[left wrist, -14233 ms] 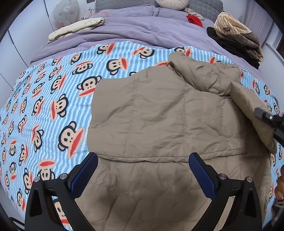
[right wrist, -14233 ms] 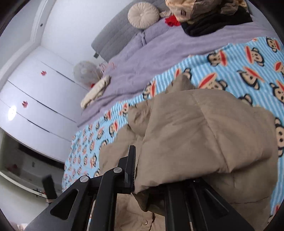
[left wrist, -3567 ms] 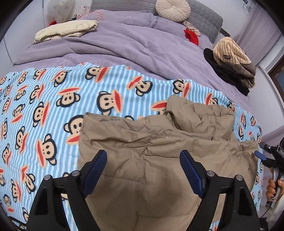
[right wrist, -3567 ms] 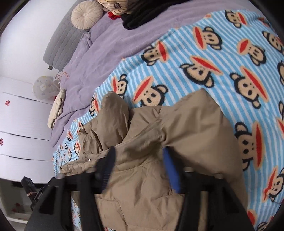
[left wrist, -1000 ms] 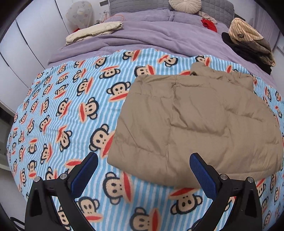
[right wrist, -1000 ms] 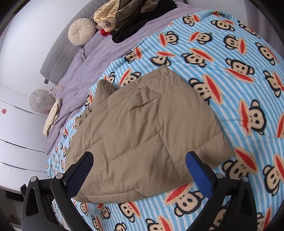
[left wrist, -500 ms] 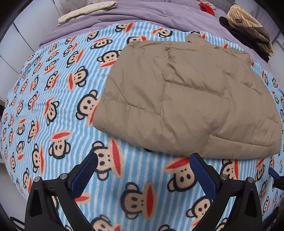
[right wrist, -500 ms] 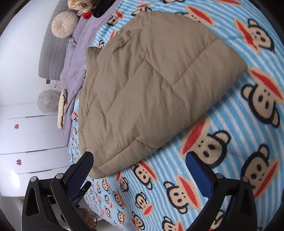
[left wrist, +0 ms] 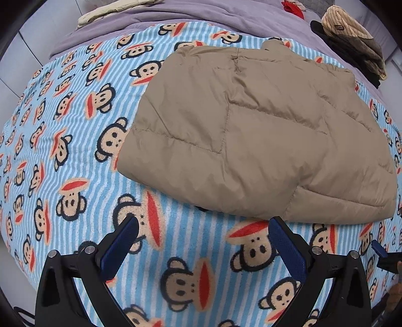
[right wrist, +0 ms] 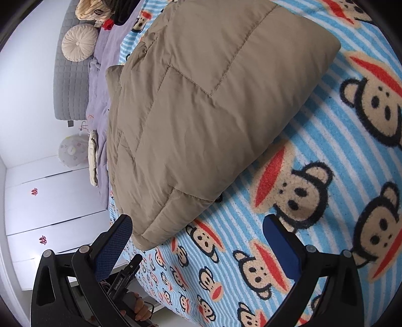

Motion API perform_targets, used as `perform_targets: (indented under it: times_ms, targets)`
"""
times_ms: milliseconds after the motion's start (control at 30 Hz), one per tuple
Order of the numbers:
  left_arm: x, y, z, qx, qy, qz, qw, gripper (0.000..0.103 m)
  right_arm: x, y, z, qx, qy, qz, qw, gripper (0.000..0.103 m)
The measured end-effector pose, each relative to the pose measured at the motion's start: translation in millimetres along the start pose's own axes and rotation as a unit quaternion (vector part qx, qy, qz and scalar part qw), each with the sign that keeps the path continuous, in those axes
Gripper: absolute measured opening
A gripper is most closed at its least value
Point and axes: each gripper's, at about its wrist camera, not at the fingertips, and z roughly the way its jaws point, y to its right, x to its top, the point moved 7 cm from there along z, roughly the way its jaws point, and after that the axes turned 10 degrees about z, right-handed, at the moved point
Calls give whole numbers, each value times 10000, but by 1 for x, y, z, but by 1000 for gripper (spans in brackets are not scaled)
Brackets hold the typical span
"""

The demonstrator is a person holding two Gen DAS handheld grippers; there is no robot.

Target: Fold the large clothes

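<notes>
A tan quilted puffer jacket (left wrist: pixel 253 130) lies folded into a thick rectangle on the blue striped monkey-print blanket (left wrist: pixel 75 161). It also shows in the right wrist view (right wrist: pixel 201 105). My left gripper (left wrist: pixel 203 241) is open and empty, just short of the jacket's near edge. My right gripper (right wrist: pixel 198 239) is open and empty, with its left finger beside the jacket's near corner. Neither gripper touches the jacket.
A purple duvet (left wrist: pixel 191 12) covers the far half of the bed. A pile of clothes (left wrist: pixel 351 37) lies at the far right and a cream garment (left wrist: pixel 113 10) at the far left. White wardrobe doors (right wrist: pixel 45 201) stand beside the bed.
Both grippers have drawn back from the folded jacket toward the near edge of the bed and dropped lower. The jacket has not moved.
</notes>
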Motion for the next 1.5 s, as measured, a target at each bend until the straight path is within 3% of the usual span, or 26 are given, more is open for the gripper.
perform_targets:
  times_ms: [100, 200, 467, 633, 833, 1067, 1133, 1167, 1200, 1233, 1267, 1367, 1500]
  targets:
    - [0, -1, 5, -663, 40, -365, 9971, 103, 1, 1, 2, 98, -60, 81, 9999, 103]
    - [-2, -8, 11, -1301, 73, -869, 9877, 103, 5, 3, 2, 184, -75, 135, 9997, 103]
    - [-4, -23, 44, -2513, 41, -1881, 9494, 103, 12, 8, 7, 591, -130, 359, 9975, 103]
    - [9, -20, 63, -2668, 124, -2015, 9424, 103, 20, 2, 20, 856, -152, 417, 9953, 103]
    - [41, -9, 69, -2724, 322, -1875, 9432, 103, 35, -15, 45, 1202, -220, 410, 9917, 103]
    - [58, -12, 90, -2540, 378, -2229, 9404, 103, 51, -28, 74, 1208, -111, 324, 9921, 103]
    - [61, -12, 90, -2377, 377, -2268, 9437, 86, 54, -27, 76, 1192, -50, 427, 9919, 103]
    - [64, -9, 89, -2439, 402, -2230, 9429, 58, 54, -27, 75, 1187, -33, 499, 9917, 103]
    - [67, -7, 86, -2585, 441, -2220, 9391, 36, 54, -27, 74, 1175, -21, 571, 9914, 102]
    - [69, -7, 80, -2629, 504, -2209, 9379, 31, 54, -26, 72, 1132, -8, 644, 9915, 97]
    - [72, -6, 74, -2588, 566, -2115, 9408, 22, 54, -24, 71, 1015, 14, 748, 9920, 77]
    - [80, -2, 52, -2393, 754, -1774, 9516, 18, 54, -24, 66, 1181, -2, 946, 9885, 40]
    - [82, 2, 22, -2361, 1006, -1407, 9562, 18, 46, -34, 52, 1196, -97, 708, 9903, 28]
